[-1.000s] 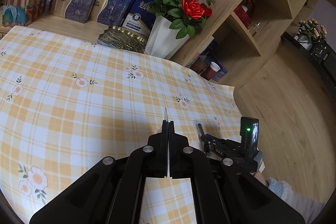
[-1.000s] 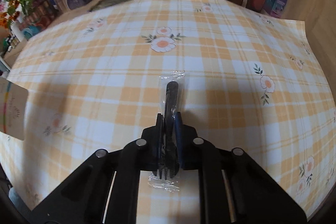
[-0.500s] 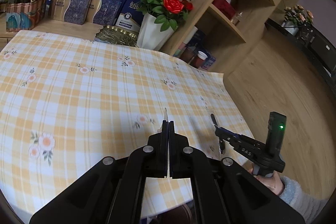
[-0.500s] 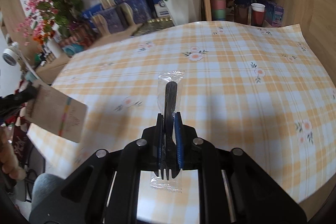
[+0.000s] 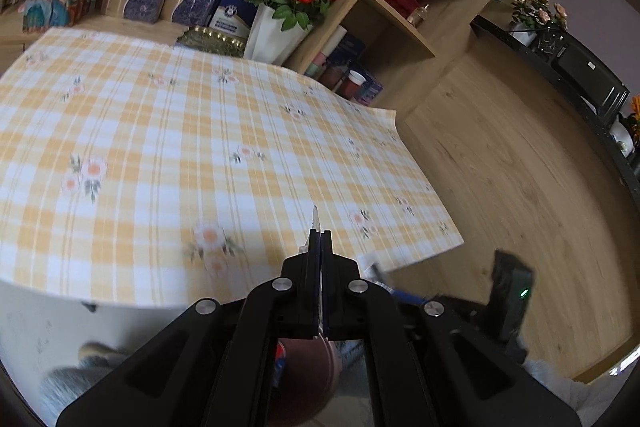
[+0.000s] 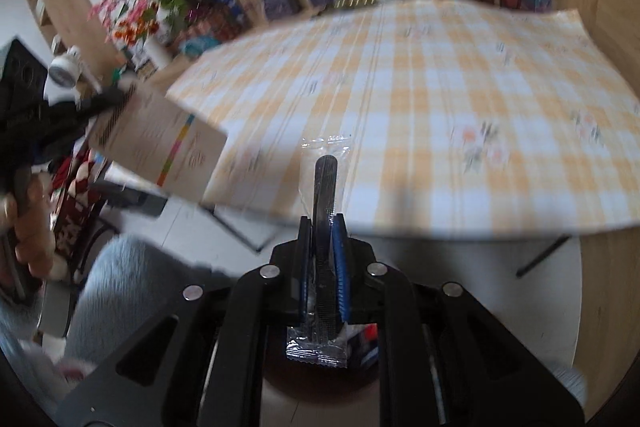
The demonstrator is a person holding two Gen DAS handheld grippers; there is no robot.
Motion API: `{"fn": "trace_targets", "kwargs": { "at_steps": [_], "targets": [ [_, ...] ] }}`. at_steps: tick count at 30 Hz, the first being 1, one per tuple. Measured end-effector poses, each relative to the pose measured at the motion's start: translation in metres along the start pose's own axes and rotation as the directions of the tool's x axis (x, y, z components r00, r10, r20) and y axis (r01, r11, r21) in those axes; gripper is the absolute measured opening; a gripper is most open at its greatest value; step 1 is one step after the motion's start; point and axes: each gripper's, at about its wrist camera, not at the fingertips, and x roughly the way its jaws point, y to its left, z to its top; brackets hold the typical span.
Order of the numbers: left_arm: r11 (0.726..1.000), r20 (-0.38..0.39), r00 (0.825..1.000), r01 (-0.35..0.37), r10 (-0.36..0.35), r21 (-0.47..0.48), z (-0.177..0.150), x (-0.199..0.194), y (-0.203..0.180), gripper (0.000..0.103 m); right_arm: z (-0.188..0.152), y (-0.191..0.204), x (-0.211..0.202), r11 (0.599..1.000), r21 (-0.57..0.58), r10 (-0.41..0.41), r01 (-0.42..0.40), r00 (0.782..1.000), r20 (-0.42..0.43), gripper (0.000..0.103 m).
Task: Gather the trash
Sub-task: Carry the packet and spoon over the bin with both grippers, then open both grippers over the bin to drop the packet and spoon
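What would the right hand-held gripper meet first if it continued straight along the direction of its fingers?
Probably the near edge of the checked tablecloth. The right hand-held gripper, shut on a wrapped plastic fork, points there; blur leaves the depth unclear.

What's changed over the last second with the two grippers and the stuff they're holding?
Both grippers pulled back from above the tablecloth past the table's near edge. The right gripper stays shut on the wrapped black fork; the left gripper stays shut on the thin paper card. Nothing was let go, and the tabletop looks unchanged.

Home: checked tablecloth (image 5: 168, 147), rose vase (image 5: 276, 35), wooden shelves (image 5: 404, 27).
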Motion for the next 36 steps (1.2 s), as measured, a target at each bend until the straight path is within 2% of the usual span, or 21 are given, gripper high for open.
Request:
{"fn": "trace_targets", "kwargs": {
  "at_steps": [7,13,15,16,18,19,21,23,27,29,32,36],
  "targets": [
    [0.999,-0.032,0.999,0.004,-0.006,-0.039,-0.032,0.0,0.003,0.001,-0.04,-0.003,0.035,0.998,0.057,0.023,-0.014,0.989,-0.145,0.015],
    [0.999,-0.039,0.999,-0.019,0.017,-0.045,-0.039,-0.001,0.01,0.001,-0.044,-0.003,0.051,0.996,0.087,0.025,-0.007,0.978,-0.208,0.016],
    [0.999,-0.036,0.999,-0.022,0.02,-0.045,-0.039,-0.001,0.011,0.001,-0.044,-0.006,0.053,0.993,0.112,0.052,-0.028,0.976,-0.212,0.022],
    [0.999,-0.036,0.999,-0.023,0.021,-0.042,-0.039,-0.002,0.011,0.001,-0.044,-0.008,0.051,0.991,0.129,0.062,-0.036,0.977,-0.206,0.027],
    [0.999,-0.04,0.999,-0.024,0.023,-0.034,-0.039,-0.002,0.01,0.001,-0.044,-0.01,0.046,0.99,0.136,0.06,-0.035,0.981,-0.186,0.058],
    [0.999,-0.046,0.999,-0.021,0.02,-0.026,-0.039,-0.001,0.009,0.001,-0.042,-0.011,0.042,0.99,0.135,0.053,-0.03,0.984,-0.168,0.062],
    [1.0,-0.057,0.998,-0.02,0.019,-0.014,-0.041,0.0,0.007,0.001,-0.036,-0.014,0.035,0.989,0.147,0.044,-0.023,0.989,-0.141,0.08],
    [1.0,-0.072,0.997,-0.018,0.018,-0.003,-0.043,0.004,0.005,0.001,-0.031,-0.021,0.021,0.984,0.179,0.033,-0.018,0.996,-0.084,0.093],
    [0.999,-0.129,0.991,-0.016,0.021,0.035,-0.053,0.02,0.0,0.001,-0.017,-0.034,0.003,0.978,0.209,0.016,-0.013,1.0,-0.013,0.097],
    [0.998,-0.158,0.987,-0.018,0.027,0.053,-0.058,0.029,-0.001,0.001,-0.01,-0.042,-0.008,0.977,0.214,-0.022,0.017,1.0,0.021,0.097],
    [0.997,-0.209,0.977,-0.023,0.039,0.077,-0.068,0.046,-0.001,0.001,-0.002,-0.05,-0.02,0.975,0.214,-0.071,0.058,0.996,0.055,0.097],
    [0.993,-0.288,0.955,-0.037,0.069,0.116,-0.08,0.075,-0.001,0.001,0.003,-0.059,-0.032,0.973,0.216,-0.107,0.087,0.991,0.083,0.097]
  ]
}}
